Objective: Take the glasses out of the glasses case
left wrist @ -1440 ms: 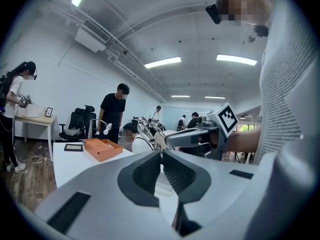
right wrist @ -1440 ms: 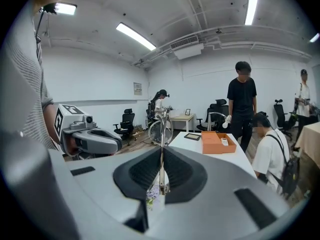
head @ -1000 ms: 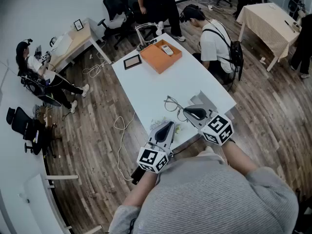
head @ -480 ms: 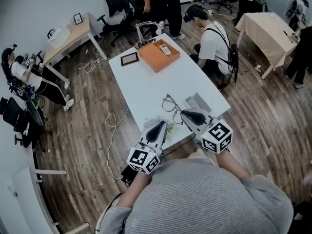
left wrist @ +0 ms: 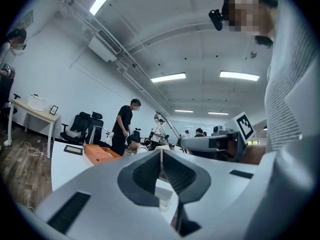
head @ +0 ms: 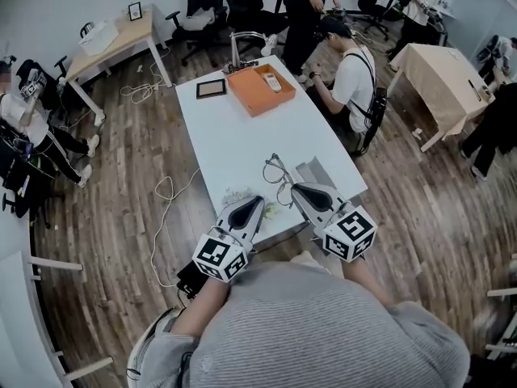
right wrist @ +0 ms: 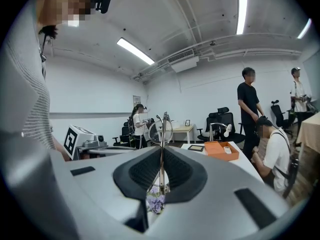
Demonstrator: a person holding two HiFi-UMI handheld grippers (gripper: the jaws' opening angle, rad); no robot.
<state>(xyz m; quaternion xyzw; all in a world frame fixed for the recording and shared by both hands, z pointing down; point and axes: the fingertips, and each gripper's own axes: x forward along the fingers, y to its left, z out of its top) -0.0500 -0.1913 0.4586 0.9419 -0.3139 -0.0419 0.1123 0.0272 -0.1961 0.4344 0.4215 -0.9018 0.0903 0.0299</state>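
Thin-rimmed glasses (head: 277,175) hang just above the white table (head: 234,144) near its front edge. My right gripper (head: 296,189) is shut on one temple arm. In the right gripper view the arm runs between the closed jaws, and a round lens (right wrist: 161,130) stands beyond my right gripper (right wrist: 162,151). The grey glasses case (head: 317,170) lies on the table just right of the glasses. My left gripper (head: 259,201) hovers at the table's front edge, left of the glasses, jaws together with nothing visible between them. The left gripper view shows the left gripper (left wrist: 160,155) closed.
A small floral cloth (head: 233,194) lies by the left gripper. An orange tray (head: 260,95) with a white device (head: 275,81) and a dark tablet (head: 211,88) sit at the far end. A person (head: 351,75) crouches at the table's right side. Cables (head: 166,191) lie on the floor.
The right gripper has lifted the glasses slightly while still gripping them. The left gripper has stayed near the front edge. The head view has shifted.
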